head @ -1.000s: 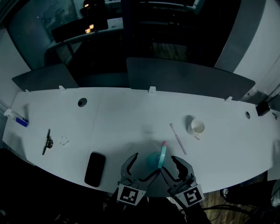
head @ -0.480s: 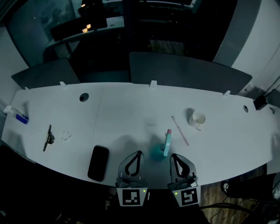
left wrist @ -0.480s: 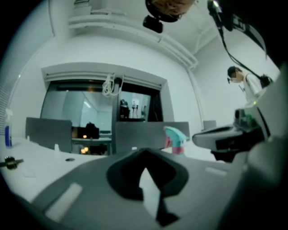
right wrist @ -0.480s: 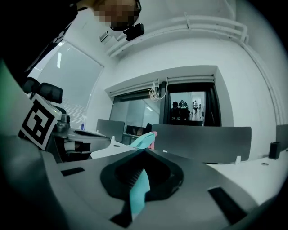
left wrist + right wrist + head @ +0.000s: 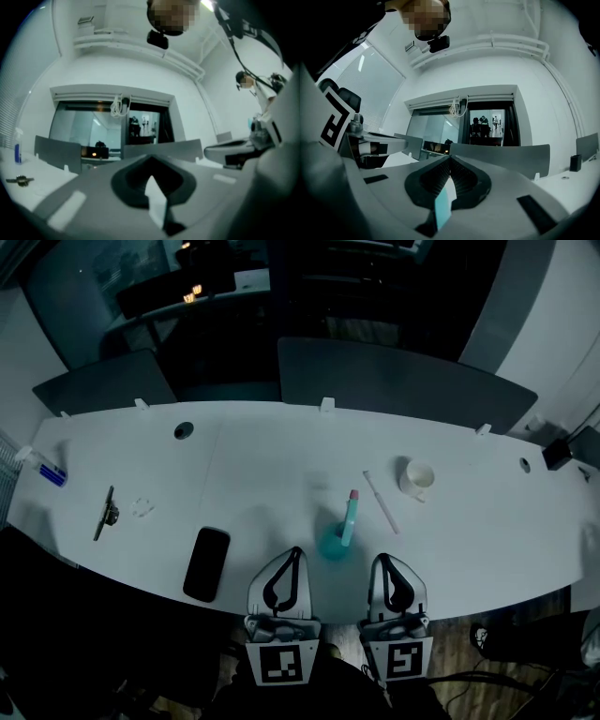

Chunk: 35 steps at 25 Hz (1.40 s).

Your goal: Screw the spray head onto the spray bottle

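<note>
We hold the left gripper [image 5: 296, 552] and right gripper [image 5: 382, 560] above the table's [image 5: 244, 474] near edge, both empty.
Each pair of jaws is pressed together on nothing. The teal spray bottle [image 5: 333, 544] stands at 1 o'clock from the left gripper and 11 o'clock from the right, touching neither, with the pink-tipped spray head [image 5: 349, 515] rising from it.

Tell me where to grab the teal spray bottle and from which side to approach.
Take the spray bottle by its wide round lower body, not the slim pink-tipped top, likely too narrow to steady it. It seems to stand upright just beyond the left gripper and right gripper, both shut, so open the jaws and come in level from the near edge of the table.
</note>
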Available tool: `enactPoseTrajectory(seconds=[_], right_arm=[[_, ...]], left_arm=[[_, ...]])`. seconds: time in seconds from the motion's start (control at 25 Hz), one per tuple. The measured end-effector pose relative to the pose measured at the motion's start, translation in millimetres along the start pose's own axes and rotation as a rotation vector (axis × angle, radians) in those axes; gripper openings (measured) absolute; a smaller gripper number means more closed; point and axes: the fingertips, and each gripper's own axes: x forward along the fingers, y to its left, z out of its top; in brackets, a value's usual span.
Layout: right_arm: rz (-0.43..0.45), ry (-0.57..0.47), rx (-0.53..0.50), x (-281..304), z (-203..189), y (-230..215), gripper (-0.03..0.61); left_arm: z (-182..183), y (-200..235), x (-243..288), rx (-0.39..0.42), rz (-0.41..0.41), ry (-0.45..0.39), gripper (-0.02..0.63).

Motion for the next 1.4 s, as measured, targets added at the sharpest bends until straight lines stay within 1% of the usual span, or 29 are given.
enactPoseTrajectory(seconds=[0.16, 0.24, 0.36, 0.4, 0.52, 0.8, 1.2, 1.4], right_arm=[[-0.012, -0.021, 0.036, -30.7, 7.5, -14.2, 0.005], [-0.007, -0.022, 0.039, -49.6, 10.0, -19.3, 0.005], [0.008, -0.032, 0.034, -76.4, 16.3, -23.5, 0.005], [0.014, -0.036, 0.028, -84.3, 18.6, -23.7, 0.005], [0.032, -0.047, 0.021, -103.2, 25.3, -22.1, 0.005], [0.030, -0.065, 0.024, -132.2, 41.5, -9.5, 0.005], [0.002, -0.075, 0.008, -166.0, 55.7, 18.0, 0.005], [-0.012, -0.085, -0.010, -173.6, 63.1, 26.5, 0.005]], left_arm=[[11.0, -16.3, -20.6, -0.006, 0.093, -0.036, 0.002], [12.5, -29.3, -34.7, 0.004, 0.106, -0.030, 0.002], [18.0, -48.9, -61.0, 0.059, 0.121, -0.029, 0.002], [20.2, -53.4, -69.5, 0.059, 0.131, -0.030, 0.002], [27.1, -64.7, -88.3, 0.021, 0.151, -0.035, 0.002], [42.6, -81.4, -114.2, 0.049, 0.098, -0.043, 0.002], [49.0, -76.4, -155.9, 0.042, 0.063, -0.052, 0.002], [48.2, -75.2, -165.2, 0.060, 0.043, -0.048, 0.002]])
